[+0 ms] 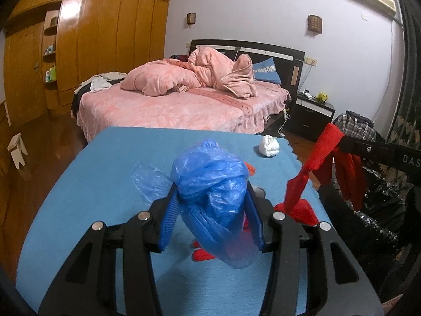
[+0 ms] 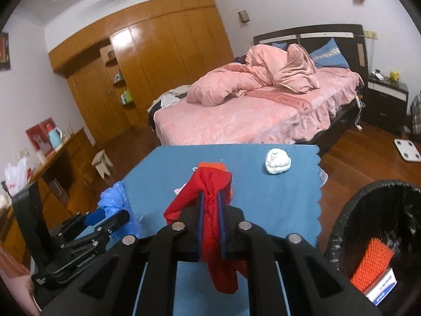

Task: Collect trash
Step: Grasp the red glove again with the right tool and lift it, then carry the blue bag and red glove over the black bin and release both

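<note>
My left gripper (image 1: 210,200) is shut on a crumpled blue plastic bag (image 1: 213,181) and holds it above the blue table cloth (image 1: 105,184). My right gripper (image 2: 210,200) is shut on a red plastic bag (image 2: 210,210) that hangs from its jaws; in the left wrist view the red bag (image 1: 313,163) dangles at the table's right edge. A white crumpled wad (image 1: 268,145) lies at the far right of the table, also in the right wrist view (image 2: 277,162). A bin with a black liner (image 2: 368,210) stands right of the table.
The bin holds an orange mesh piece (image 2: 371,266) and a small box. An orange scrap (image 2: 213,165) lies on the table beyond the red bag. A pink bed (image 1: 184,105) is behind the table, a dark nightstand (image 1: 313,110) to its right, a scale (image 2: 406,149) on the wooden floor.
</note>
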Demonstrator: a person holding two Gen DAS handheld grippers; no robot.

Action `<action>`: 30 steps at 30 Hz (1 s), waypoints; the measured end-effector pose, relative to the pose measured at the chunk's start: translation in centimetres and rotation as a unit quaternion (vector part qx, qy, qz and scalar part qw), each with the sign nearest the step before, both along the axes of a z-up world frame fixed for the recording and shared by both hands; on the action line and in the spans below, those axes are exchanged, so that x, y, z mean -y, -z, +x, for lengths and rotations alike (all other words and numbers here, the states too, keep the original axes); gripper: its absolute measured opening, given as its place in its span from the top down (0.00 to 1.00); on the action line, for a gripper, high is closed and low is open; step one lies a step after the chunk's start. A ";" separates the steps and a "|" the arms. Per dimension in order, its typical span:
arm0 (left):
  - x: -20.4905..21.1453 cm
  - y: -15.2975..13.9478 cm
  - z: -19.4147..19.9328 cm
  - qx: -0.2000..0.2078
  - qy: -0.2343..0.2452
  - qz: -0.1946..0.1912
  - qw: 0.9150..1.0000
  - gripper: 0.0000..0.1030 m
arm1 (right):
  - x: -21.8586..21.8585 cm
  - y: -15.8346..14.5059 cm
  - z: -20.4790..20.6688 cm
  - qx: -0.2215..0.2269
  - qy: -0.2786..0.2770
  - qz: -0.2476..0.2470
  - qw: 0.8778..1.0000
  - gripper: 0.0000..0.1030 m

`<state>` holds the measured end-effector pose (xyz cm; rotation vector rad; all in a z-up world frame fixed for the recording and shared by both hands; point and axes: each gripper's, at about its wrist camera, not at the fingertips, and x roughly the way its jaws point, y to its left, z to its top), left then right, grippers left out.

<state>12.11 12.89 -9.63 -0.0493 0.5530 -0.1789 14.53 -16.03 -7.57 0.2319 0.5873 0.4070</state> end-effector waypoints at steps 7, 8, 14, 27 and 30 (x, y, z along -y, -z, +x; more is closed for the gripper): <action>1.4 -0.7 -0.2 0.002 0.013 0.003 1.000 0.55 | 1.5 -0.9 -1.0 0.013 0.021 -0.010 1.000 0.91; 1.8 -0.9 -0.2 0.004 0.017 0.004 1.000 0.55 | 1.9 -1.2 -1.2 0.016 0.028 -0.015 0.999 0.91; 4.9 -1.8 -0.3 0.011 0.051 -0.003 0.999 0.56 | 4.7 -1.8 -2.5 0.023 0.061 -0.027 0.998 0.91; 16.3 -2.4 0.5 0.023 0.158 -0.016 0.987 0.56 | 14.3 -1.5 -5.2 0.011 0.161 -0.063 0.985 0.91; 19.3 -2.4 0.8 0.024 0.180 -0.019 0.983 0.56 | 16.7 -1.3 -6.0 0.006 0.186 -0.071 0.980 0.91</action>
